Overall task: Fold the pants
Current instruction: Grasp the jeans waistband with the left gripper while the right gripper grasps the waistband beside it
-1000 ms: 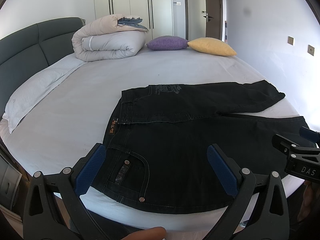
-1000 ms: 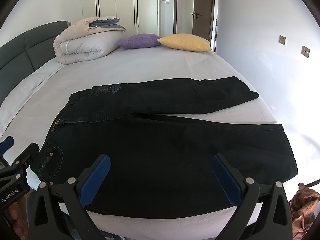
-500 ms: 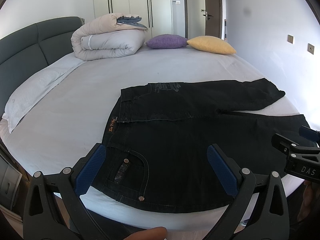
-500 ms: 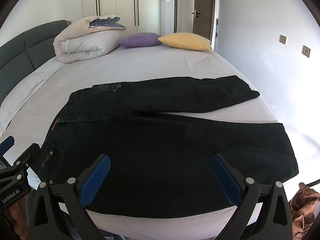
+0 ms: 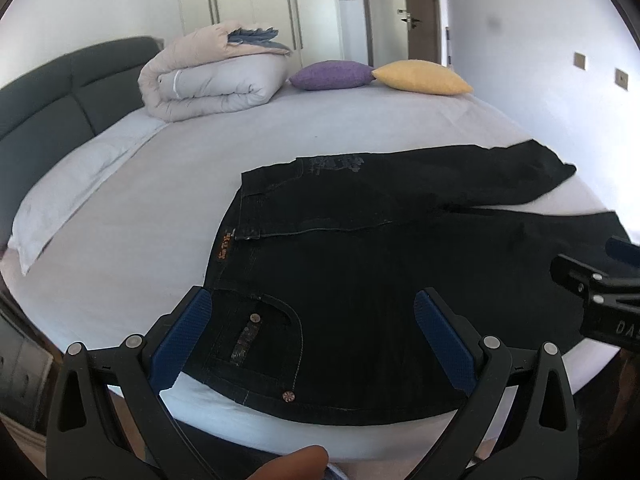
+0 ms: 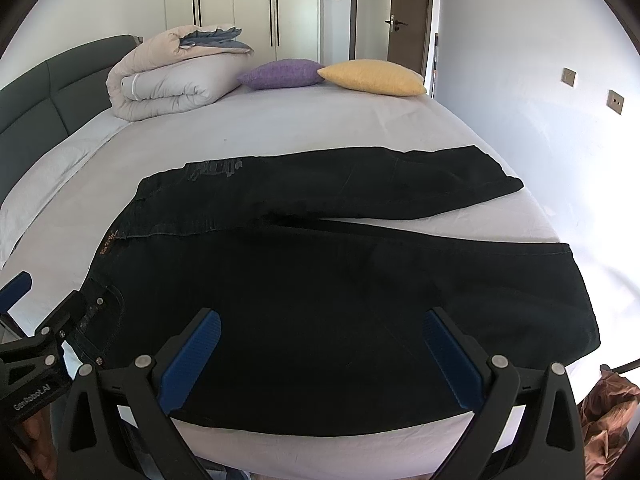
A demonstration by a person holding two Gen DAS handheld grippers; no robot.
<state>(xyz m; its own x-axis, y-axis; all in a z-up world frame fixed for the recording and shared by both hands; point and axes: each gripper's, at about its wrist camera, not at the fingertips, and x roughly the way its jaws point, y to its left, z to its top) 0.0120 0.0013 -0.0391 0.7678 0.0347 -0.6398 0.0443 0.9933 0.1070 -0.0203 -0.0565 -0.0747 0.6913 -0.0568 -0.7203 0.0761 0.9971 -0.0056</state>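
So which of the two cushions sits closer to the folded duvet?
The purple cushion. It lies right beside the folded duvet, while the yellow cushion sits on its far side, toward the door.

A home bedroom: a wide white-sheeted bed (image 6: 320, 128) with a dark grey padded headboard (image 6: 52, 80), tall white wardrobe doors (image 6: 256, 4) behind.

Black pants (image 5: 360, 264) (blue-padded claws (image 5: 316, 336)), white bed (image 5: 160, 208)

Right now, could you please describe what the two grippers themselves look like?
Both are alike: the left gripper and right gripper have black triangular frames with silver rivets, and two fingers faced with ribbed blue pads. White lettering marks their sides. No cables or sleeves show.
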